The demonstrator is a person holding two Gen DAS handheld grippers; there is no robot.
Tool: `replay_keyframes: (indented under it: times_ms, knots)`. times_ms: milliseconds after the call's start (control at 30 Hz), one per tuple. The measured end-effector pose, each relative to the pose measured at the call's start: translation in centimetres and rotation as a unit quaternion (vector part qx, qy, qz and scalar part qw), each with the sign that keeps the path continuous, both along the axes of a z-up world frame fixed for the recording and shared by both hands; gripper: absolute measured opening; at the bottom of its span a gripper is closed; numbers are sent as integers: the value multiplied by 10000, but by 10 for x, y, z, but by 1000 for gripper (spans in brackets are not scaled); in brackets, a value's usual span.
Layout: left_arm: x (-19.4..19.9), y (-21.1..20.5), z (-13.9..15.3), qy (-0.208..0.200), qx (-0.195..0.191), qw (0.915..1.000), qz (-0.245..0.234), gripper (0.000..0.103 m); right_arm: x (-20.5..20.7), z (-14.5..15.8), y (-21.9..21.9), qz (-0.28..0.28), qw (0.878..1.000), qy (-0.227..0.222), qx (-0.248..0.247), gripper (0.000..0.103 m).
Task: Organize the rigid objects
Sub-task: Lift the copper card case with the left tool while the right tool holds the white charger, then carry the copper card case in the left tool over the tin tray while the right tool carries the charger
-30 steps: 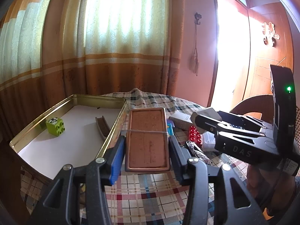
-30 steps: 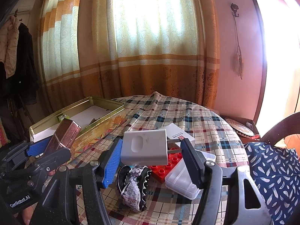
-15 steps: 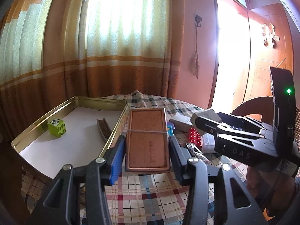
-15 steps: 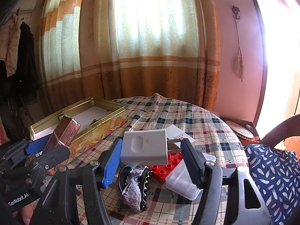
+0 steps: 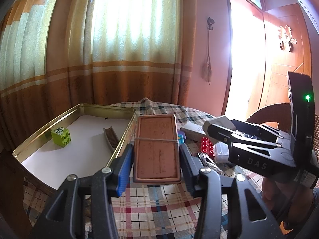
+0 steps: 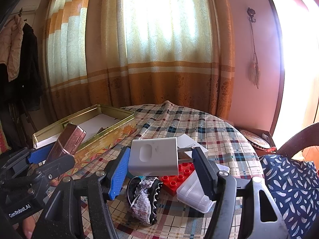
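Observation:
My left gripper [image 5: 156, 155] is shut on a flat brown case [image 5: 156, 148] with a rubber band round it, held above the checked tablecloth just right of the open gold tin [image 5: 85, 106]. The tin holds a green brick [image 5: 59, 136] and a dark comb [image 5: 110, 137]. My right gripper [image 6: 159, 160] is shut on a white box [image 6: 153, 156] with an oval recess, above the pile of objects. The right gripper also shows at the right of the left wrist view [image 5: 221, 127], and the left gripper with the case shows at the left of the right wrist view [image 6: 67, 141].
Below the right gripper lie a red studded plate [image 6: 179, 176], a clear plastic box [image 6: 194, 194], a scaly hair claw [image 6: 144, 195] and a white carton [image 6: 189, 141]. A wicker chair with a blue patterned cloth [image 6: 293, 181] stands at the right. Curtains hang behind the table.
Both grippers hold their objects as before. The left gripper has drifted slightly nearer the tin's right wall; the view has barely shifted.

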State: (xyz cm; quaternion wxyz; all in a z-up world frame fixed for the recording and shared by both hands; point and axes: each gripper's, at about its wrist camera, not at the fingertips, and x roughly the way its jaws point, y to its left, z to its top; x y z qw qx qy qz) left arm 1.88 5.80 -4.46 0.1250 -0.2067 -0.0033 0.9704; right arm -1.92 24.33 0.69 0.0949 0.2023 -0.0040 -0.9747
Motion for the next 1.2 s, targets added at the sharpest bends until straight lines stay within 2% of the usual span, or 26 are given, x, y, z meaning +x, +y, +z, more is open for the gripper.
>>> replay_keyframes:
  times_ms: [667, 1000, 1200]
  knots:
    - [-2, -8, 2, -2, 114, 9999, 84, 45, 4, 2, -1, 31, 9999, 80, 55, 65]
    - [-10, -24, 7, -55, 262, 9993, 248, 45, 6, 5, -10, 151, 9996, 126, 215, 65]
    - [-13, -34, 13, 46, 257, 9989, 394, 45, 8, 13, -16, 232, 9993, 216, 198, 65]
